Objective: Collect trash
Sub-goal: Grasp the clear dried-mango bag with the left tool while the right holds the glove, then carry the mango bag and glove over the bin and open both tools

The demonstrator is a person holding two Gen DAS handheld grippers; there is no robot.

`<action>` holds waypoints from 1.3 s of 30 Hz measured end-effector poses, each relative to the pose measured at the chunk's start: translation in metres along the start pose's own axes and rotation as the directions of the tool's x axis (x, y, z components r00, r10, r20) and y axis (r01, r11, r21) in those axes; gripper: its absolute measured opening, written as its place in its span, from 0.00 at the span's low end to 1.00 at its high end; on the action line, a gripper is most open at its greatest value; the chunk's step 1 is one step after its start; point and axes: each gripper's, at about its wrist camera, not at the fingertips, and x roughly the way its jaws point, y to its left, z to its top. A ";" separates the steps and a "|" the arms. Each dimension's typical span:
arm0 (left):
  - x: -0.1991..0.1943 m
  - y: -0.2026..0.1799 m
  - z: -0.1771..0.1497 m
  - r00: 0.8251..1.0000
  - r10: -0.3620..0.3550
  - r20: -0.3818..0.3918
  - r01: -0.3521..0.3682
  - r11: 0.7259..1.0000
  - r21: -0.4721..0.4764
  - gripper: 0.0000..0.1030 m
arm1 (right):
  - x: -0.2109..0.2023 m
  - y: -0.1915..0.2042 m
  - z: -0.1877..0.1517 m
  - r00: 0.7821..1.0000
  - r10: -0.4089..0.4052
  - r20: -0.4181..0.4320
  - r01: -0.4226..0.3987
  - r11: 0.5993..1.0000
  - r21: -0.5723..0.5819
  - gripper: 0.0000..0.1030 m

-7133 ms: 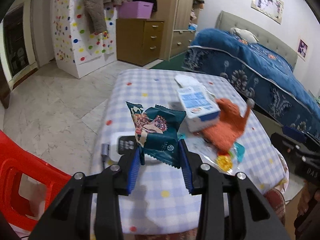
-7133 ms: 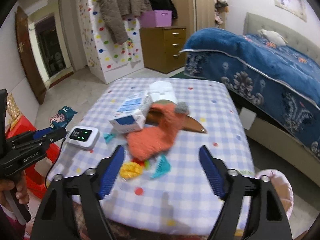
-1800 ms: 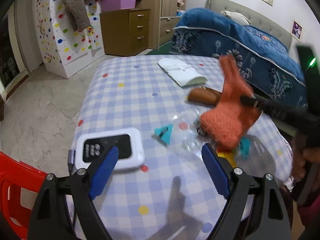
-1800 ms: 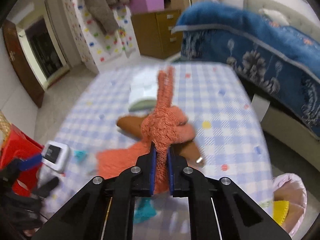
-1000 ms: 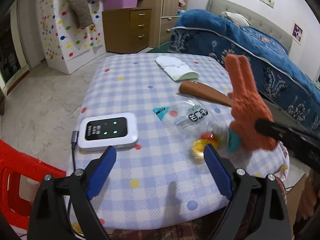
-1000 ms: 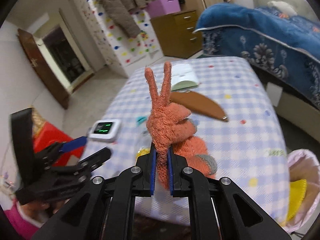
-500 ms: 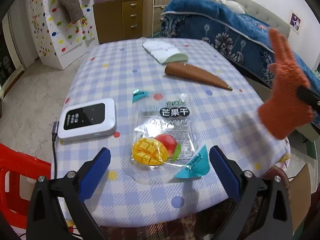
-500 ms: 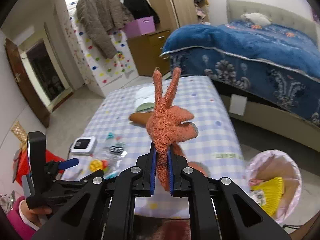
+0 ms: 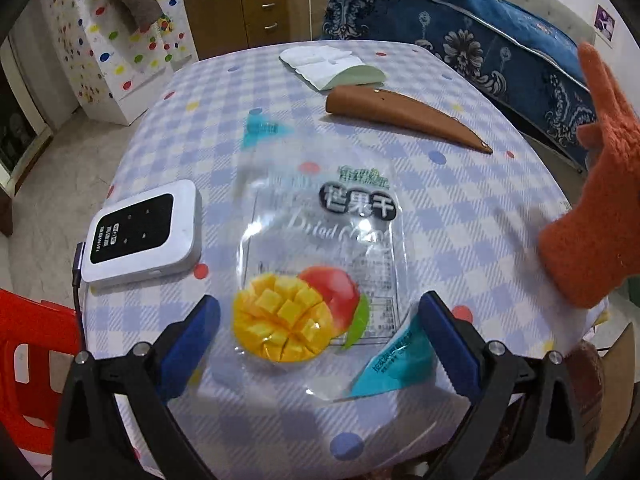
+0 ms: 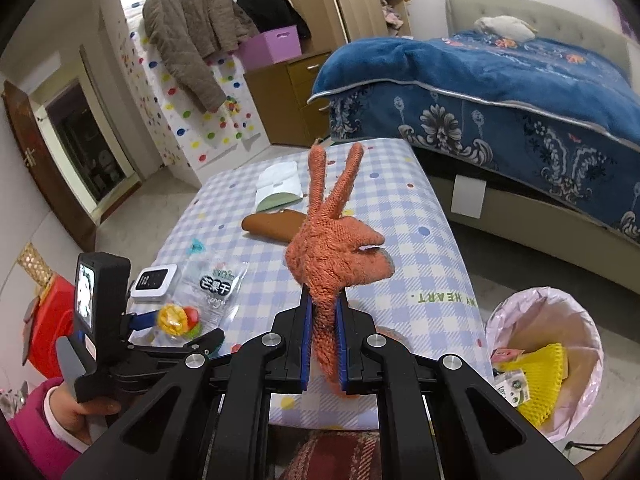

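Observation:
A clear dried-mango bag (image 9: 320, 256) lies flat on the checked tablecloth (image 9: 200, 128), with a torn teal corner piece (image 9: 394, 368) at its near right and another teal scrap (image 9: 260, 130) farther back. My left gripper (image 9: 320, 344) is open, its blue pads either side of the bag's near end; it also shows in the right wrist view (image 10: 176, 330). My right gripper (image 10: 323, 328) is shut on an orange knit glove (image 10: 332, 248), held up over the table's right edge; the glove also shows in the left wrist view (image 9: 592, 216).
A white device with a cable (image 9: 140, 232), a brown leather sheath (image 9: 404, 114) and a white and green folded item (image 9: 332, 66) lie on the table. A pink-lined bin (image 10: 544, 364) with trash stands on the floor at the right. A red stool (image 9: 28, 344) is at the left, a bed (image 10: 500, 80) behind.
My left gripper has moved forward and down over the mango bag. My right gripper has held the orange glove up and drawn back to the right of the table.

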 end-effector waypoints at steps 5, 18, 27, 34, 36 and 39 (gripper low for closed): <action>-0.007 0.001 -0.002 1.000 -0.017 0.010 0.017 1.000 -0.004 0.79 | 0.000 0.000 -0.001 1.000 0.006 0.001 -0.006 1.000 0.002 0.10; -0.061 0.003 0.006 0.968 -0.176 0.178 0.187 0.981 -0.043 0.13 | -0.008 -0.005 -0.003 1.000 0.001 0.023 -0.001 1.000 0.015 0.10; -0.107 -0.036 0.018 0.928 -0.255 0.273 0.239 0.967 0.091 0.03 | -0.037 -0.021 0.001 0.995 -0.038 0.087 0.035 0.999 0.036 0.10; -0.112 -0.072 0.017 0.919 -0.287 0.270 0.240 0.951 0.193 0.03 | -0.058 -0.045 -0.007 0.989 -0.105 0.107 0.097 0.993 0.073 0.10; -0.114 -0.087 0.019 0.912 -0.305 0.272 0.246 0.941 0.232 0.03 | -0.064 -0.055 -0.010 0.986 -0.124 0.110 0.115 0.989 0.092 0.10; -0.115 -0.111 0.021 0.901 -0.341 0.266 0.263 0.921 0.288 0.03 | -0.076 -0.072 -0.015 0.979 -0.168 0.119 0.154 0.981 0.122 0.10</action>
